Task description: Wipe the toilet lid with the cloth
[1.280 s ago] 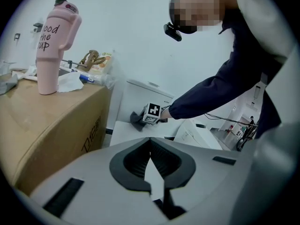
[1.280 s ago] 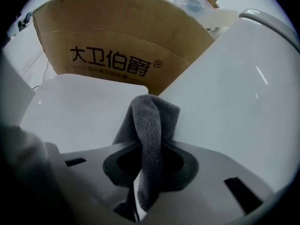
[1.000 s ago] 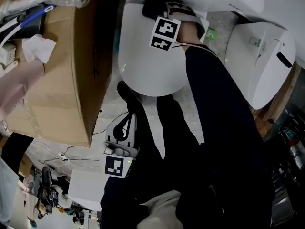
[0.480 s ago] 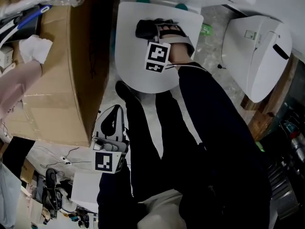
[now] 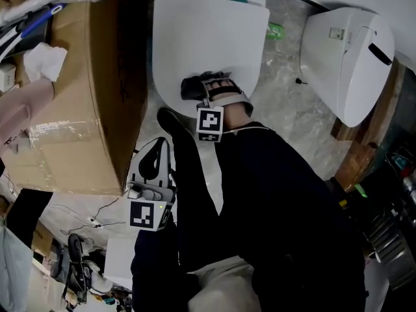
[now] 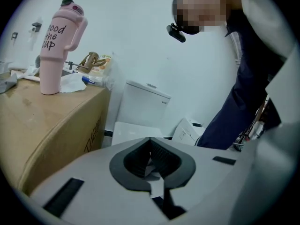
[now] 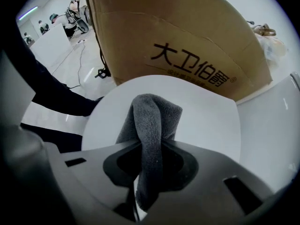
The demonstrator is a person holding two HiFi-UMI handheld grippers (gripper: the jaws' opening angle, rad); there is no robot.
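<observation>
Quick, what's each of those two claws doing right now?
Left gripper: closed, empty.
Right gripper: closed on the cloth.

Dark navy sleeve (image 5: pixel 286 174), black trousers (image 5: pixel 195 174) on the person. The left claw (image 6: pixel 150 159) and right claw (image 7: pixel 149 161) are grey shells with black pads (image 6: pixel 165 154), each carrying a white cube (image 5: pixel 209 123) with black square markers.

A pink tumbler (image 6: pixel 57 55) stands on the cardboard box (image 6: pixel 44 125).

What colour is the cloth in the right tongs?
Dark grey cloth, plain and fleecy; clearest in the right gripper view.
</observation>
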